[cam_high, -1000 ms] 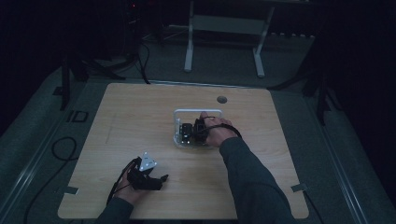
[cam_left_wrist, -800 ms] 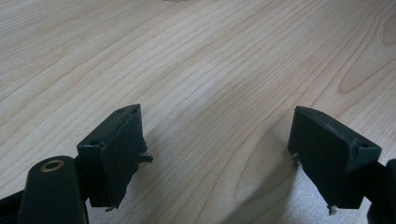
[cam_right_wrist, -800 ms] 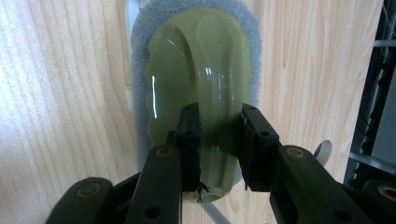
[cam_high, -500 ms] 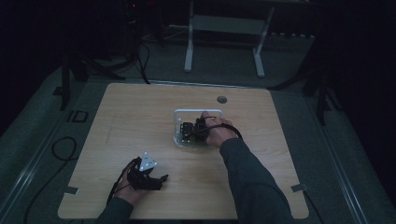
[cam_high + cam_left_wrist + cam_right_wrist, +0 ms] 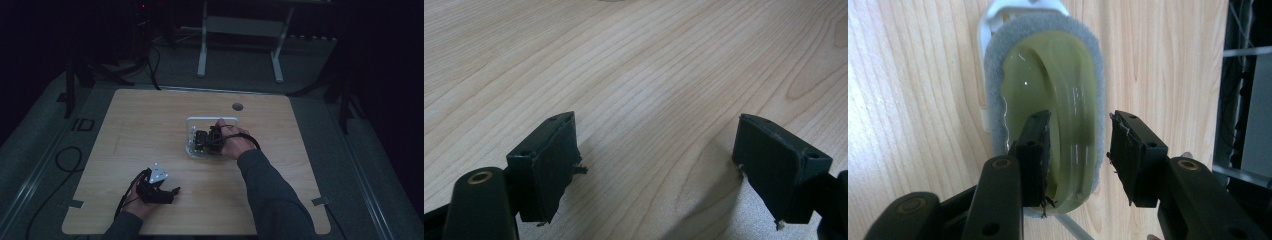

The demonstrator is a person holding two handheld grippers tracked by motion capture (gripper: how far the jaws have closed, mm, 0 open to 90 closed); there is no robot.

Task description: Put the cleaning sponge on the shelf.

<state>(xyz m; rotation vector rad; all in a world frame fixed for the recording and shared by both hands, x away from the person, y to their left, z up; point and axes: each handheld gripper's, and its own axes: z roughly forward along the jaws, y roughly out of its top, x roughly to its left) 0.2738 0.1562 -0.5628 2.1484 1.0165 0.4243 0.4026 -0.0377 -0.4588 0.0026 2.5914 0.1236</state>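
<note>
While my right fingers have just been opening, they stand parted over a yellow-green scrubber, one finger against its raised handle, the other clear of it, gripping nothing. Its grey sponge base lies in a white tray near the middle of the tabletop. Well apart, near the front edge, my left fingers are spread wide and empty just above bare wood. My right sleeve reaches in from the bottom of the high view.
</note>
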